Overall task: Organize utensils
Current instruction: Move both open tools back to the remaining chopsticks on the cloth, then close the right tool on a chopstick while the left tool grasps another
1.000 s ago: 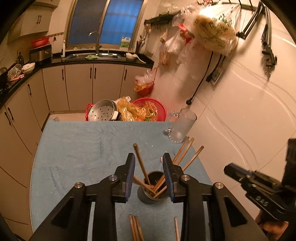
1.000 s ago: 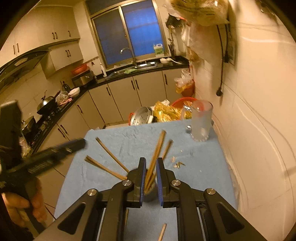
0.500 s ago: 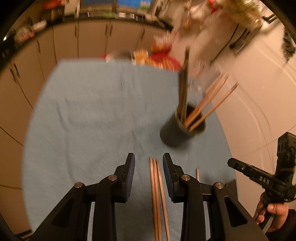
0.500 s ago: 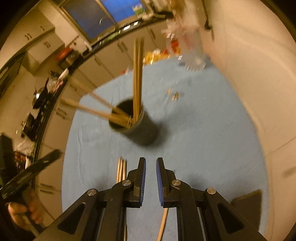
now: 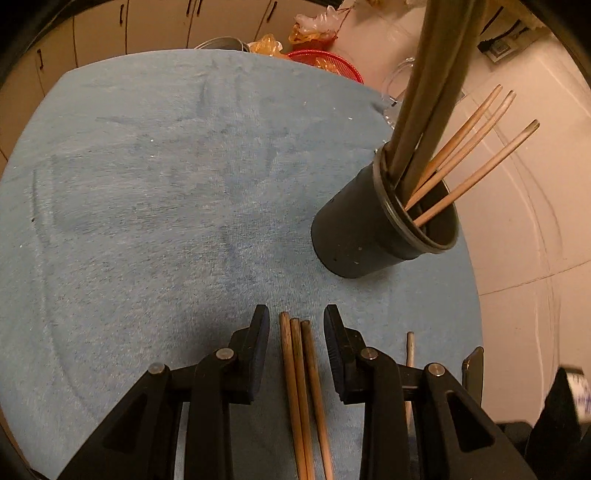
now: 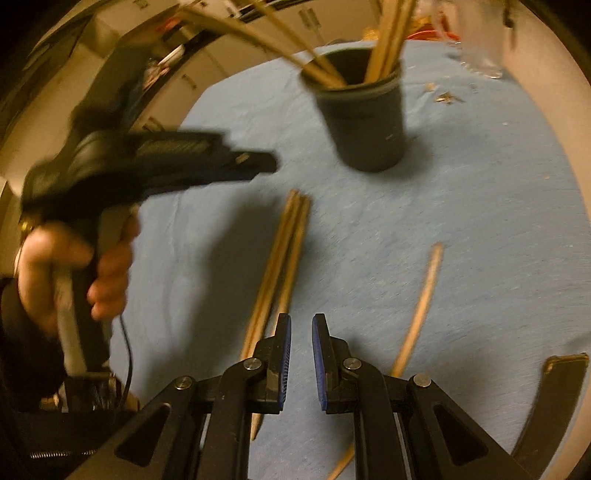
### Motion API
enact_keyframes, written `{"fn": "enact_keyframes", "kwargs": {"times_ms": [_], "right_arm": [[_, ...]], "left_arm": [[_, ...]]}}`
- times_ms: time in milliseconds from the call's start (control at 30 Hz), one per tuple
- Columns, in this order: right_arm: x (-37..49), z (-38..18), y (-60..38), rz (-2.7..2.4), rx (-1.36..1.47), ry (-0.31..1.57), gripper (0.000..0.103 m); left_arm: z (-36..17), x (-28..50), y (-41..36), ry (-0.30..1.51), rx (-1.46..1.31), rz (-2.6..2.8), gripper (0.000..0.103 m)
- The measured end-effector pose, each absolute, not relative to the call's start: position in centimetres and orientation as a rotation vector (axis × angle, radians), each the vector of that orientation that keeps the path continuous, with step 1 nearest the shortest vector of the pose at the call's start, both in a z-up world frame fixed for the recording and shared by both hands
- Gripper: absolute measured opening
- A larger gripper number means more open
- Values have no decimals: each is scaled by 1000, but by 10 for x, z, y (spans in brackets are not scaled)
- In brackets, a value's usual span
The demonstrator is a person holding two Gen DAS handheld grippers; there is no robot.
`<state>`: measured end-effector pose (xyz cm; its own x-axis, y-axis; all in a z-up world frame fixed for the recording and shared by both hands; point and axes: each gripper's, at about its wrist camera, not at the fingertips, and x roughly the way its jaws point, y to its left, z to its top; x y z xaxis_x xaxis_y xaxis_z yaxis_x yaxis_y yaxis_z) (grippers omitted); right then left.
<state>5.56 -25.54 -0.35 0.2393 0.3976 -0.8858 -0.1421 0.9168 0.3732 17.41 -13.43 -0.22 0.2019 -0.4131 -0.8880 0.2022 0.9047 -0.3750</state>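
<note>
**Kitchen tabletop, chopstick sorting: items in view**

Blue towelling cloth (image 5: pixel 147 184) covers the tabletop, with cream cabinet doors (image 5: pixel 155 22) behind it and a pale wall (image 5: pixel 535 184) at the right edge.

Holder: dark cylindrical utensil cup (image 5: pixel 373 229), upright on the cloth, toward the wall side. It contains several wooden chopsticks (image 5: pixel 461 147) that lean outward over the rim, some fanned toward the wall and others rising steeply past the camera.

Loose stock, group one: three chopsticks (image 5: pixel 299 387) lying side by side and touching on the cloth, near the cup but apart from it. In the left wrist view they run straight between the fingers of the left tongs (image 5: pixel 295 317).

Loose stock, group two: single pale chopstick (image 6: pixel 424 295), lying alone to the right of the bundle, well apart from it.

Left tongs: released, fingers spread wide on either side of the three chopsticks, with visible gaps and no contact. Seen from the right wrist view, the tool is blurred, gripped by a bare hand (image 6: pixel 74 266).

Right tongs (image 6: pixel 301 321): narrowly parted, holding nothing, above bare cloth between the bundle and the single stick.

Background items: red basket (image 5: pixel 328 62), clear glass mug (image 6: pixel 476 40), small scraps (image 6: pixel 443 96) on the cloth beside the cup.
</note>
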Motion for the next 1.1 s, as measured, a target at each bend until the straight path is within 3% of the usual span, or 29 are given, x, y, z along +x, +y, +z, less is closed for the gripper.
{"fn": "enact_keyframes", "kwargs": {"times_ms": [167,300,667,933,1000,1100], "right_arm": [[38,-8,-238,424,191,1297,14],[40,-9,-233,407,206,1289,14],[61,-3,-228,389,228,1250,14],[67,0,-250,330,263,1249,14],[71,1,-253,314,272,1243,14],[82,0,-254,301,270,1239,14]], "left_arm": [[-15,177,-138,1327,-201,-418,28],[-27,181,-139,1358,-172,-397,19],[-44,173,-143,1376,-166,-422,18],[-41,165,-163,1335,20,-442,19],[-41,164,-171,1318,113,-419,12],[-39,164,-177,1304,183,-437,11]]}}
